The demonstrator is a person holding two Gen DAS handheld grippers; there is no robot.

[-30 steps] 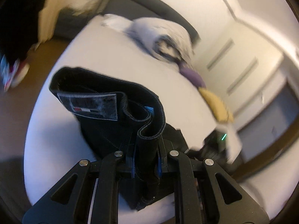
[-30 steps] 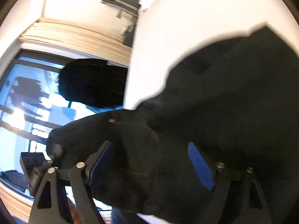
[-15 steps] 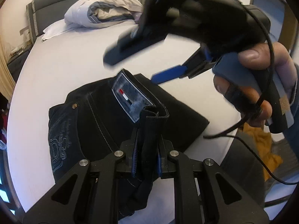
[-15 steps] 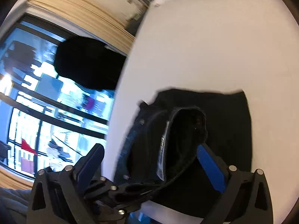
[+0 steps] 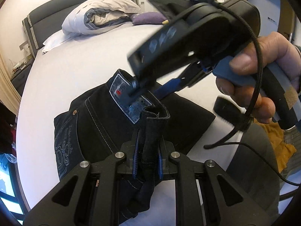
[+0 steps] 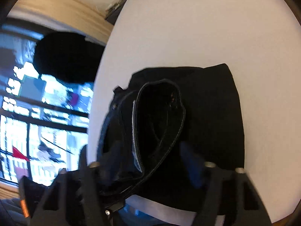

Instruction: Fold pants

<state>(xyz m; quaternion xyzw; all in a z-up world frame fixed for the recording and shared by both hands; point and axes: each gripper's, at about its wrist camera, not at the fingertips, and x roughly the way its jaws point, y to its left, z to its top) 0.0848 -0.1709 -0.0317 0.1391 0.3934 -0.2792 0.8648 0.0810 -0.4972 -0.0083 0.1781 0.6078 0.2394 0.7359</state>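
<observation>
Dark denim pants [image 5: 97, 120] lie folded on the white bed [image 5: 79, 71], the waistband with a grey label [image 5: 129, 101] facing up. My left gripper [image 5: 147, 162] is shut on a bunched fold of the waistband. My right gripper [image 5: 165, 92], held in a hand, hovers over the label with its blue fingers apart. In the right wrist view the pants [image 6: 210, 113] lie below the open right gripper [image 6: 150, 162], the waistband loop standing up between its fingers without being pinched.
A rolled duvet [image 5: 101, 17], a white pillow [image 5: 54, 41] and a purple cushion [image 5: 148, 17] lie at the bed's head by the grey headboard [image 5: 56, 5]. A window [image 6: 37, 113] and curtain are to the left. Yellow cloth [image 5: 280, 145] lies on the floor at right.
My right gripper has come lower and closer over the waistband label. The left gripper has kept its grip on the waistband fold and the pants have settled flat on the bed.
</observation>
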